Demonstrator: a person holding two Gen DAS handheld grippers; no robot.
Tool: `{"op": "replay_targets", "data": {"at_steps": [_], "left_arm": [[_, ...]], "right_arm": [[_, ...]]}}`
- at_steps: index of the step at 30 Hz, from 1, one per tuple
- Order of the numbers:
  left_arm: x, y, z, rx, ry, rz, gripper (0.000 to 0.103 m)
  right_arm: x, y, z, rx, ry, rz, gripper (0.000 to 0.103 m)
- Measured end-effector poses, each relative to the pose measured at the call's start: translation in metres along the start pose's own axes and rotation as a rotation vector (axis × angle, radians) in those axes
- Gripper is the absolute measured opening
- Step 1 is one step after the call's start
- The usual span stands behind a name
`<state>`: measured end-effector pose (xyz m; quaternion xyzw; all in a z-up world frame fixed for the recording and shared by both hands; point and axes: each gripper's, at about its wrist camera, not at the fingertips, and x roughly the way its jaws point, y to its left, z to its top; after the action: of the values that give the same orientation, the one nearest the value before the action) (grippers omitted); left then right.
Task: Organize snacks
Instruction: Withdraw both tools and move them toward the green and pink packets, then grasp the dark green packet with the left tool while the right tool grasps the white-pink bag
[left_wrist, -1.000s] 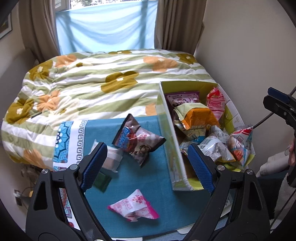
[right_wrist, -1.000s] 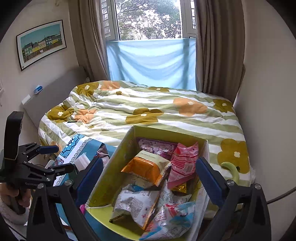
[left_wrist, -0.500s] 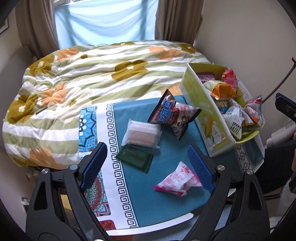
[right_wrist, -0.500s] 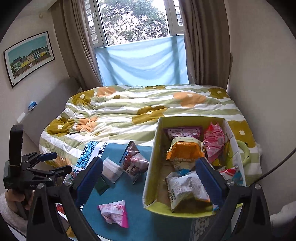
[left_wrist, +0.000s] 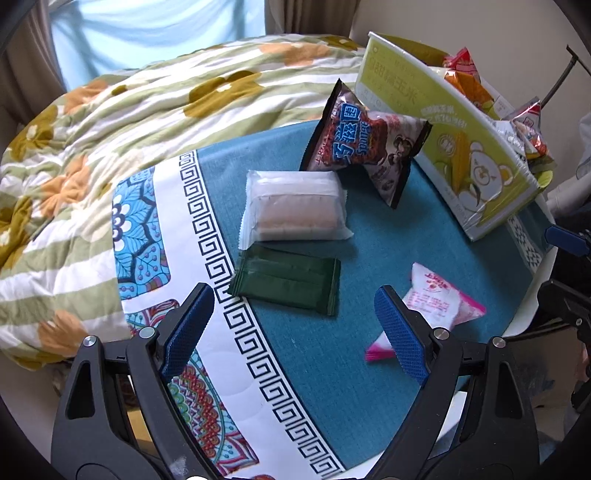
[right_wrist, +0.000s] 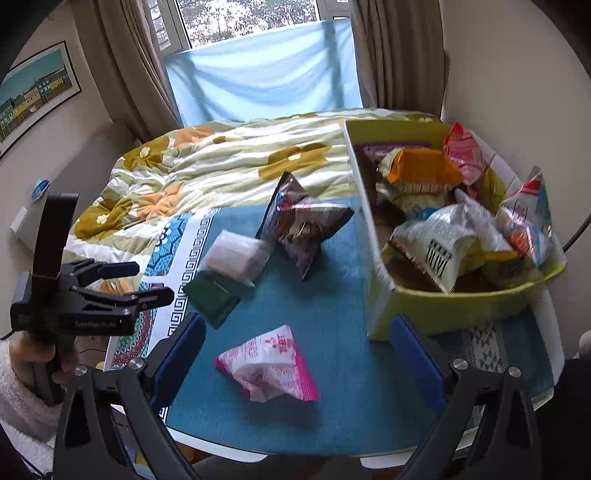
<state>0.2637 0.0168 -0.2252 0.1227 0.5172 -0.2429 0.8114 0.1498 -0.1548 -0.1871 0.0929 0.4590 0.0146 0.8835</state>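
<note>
Both claws apart, holding nothing: left claw (left_wrist: 293, 326) over the green packet (left_wrist: 286, 282), right claw (right_wrist: 297, 354) over the pink packet (right_wrist: 271, 356). Snack box (right_wrist: 436, 314) w/ bags sits right of pink packet on the worktop (right_wrist: 332, 295).

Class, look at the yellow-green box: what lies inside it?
The yellow-green box holds an orange bag, a pink-red packet and a silver bag, among others. Anything beneath this pile is covered.
</note>
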Motion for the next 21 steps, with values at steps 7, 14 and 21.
{"op": "replay_targets", "data": {"at_steps": [7, 14, 21], "left_arm": [[0.052, 0.001, -0.003, 0.072, 0.048, 0.022, 0.088], [0.085, 0.0, -0.003, 0.086, 0.092, 0.013, 0.088], [0.092, -0.005, 0.004, 0.122, 0.09, 0.038, 0.089]], "right_arm": [[0.046, 0.008, -0.028, -0.05, 0.063, 0.036, 0.1], [0.074, 0.019, -0.043, -0.135, 0.091, 0.114, 0.1], [0.094, 0.028, -0.055, -0.221, 0.124, 0.132, 0.1]]}}
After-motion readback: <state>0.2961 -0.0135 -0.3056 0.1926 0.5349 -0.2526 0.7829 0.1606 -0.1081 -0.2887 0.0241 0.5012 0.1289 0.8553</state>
